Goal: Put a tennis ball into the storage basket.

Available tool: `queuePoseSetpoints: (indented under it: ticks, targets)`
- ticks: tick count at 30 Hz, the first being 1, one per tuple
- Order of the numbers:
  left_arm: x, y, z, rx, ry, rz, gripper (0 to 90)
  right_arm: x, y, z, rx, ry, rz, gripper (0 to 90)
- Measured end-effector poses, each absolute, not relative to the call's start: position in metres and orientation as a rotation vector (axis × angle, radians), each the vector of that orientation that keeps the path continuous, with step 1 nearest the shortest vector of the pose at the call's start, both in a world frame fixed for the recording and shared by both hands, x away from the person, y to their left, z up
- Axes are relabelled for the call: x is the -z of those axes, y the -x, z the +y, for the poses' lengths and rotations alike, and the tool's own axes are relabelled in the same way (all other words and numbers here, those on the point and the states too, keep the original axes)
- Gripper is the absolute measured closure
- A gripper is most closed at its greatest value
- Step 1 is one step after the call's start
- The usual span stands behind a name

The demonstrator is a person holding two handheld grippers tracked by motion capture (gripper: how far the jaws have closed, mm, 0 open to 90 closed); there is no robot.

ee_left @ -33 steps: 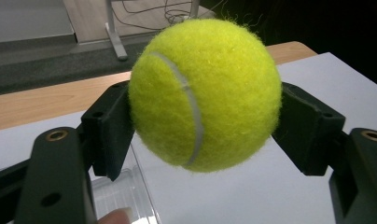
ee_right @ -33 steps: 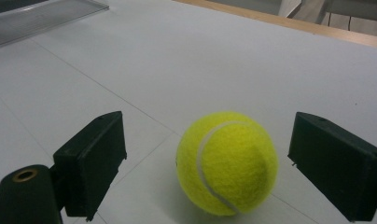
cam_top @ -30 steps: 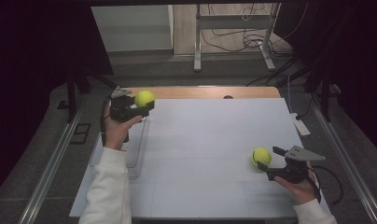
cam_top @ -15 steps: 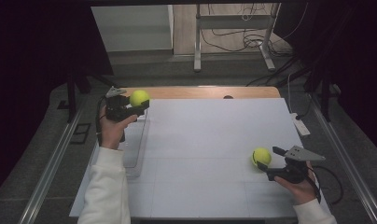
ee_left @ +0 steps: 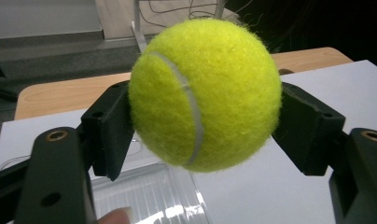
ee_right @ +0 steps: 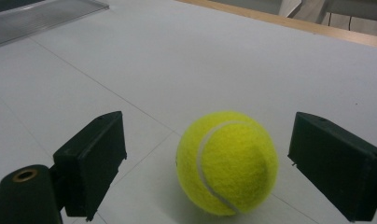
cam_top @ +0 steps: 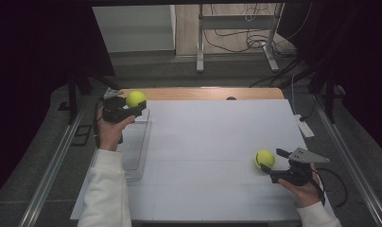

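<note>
Near you on the right, your right gripper sits spread wide around a ball resting on the white table, touching neither jaw. Farther off at the left, your left gripper pinches a second ball above a clear tray.

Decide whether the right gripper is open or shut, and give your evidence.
Open. The right gripper has its jaws spread either side of the tennis ball, with visible gaps; the ball rests on the table.
</note>
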State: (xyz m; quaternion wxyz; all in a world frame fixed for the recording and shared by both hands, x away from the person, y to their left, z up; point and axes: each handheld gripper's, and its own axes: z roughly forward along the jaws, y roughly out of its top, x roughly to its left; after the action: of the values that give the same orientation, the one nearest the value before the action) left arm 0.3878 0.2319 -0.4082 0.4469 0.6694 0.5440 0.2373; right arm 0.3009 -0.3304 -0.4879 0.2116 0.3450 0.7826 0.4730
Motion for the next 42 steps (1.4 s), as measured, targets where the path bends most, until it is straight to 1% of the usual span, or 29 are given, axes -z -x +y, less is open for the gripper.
queuePoseSetpoints:
  ticks: [22, 34, 42]
  targets:
    - [0.418, -0.393, 0.249, -0.606, -1.651, 1.422, 27.1, 0.488, -0.300, -0.330, -1.313, -0.959, 2.172, 11.5]
    - [0.430, -0.398, 0.261, -0.624, -1.667, 1.504, 27.1, 0.488, -0.301, -0.330, -1.314, -0.962, 2.172, 11.5]
    - [0.435, -0.401, 0.265, -0.609, -1.669, 1.532, 27.1, 0.488, -0.301, -0.330, -1.313, -0.963, 2.173, 11.5]
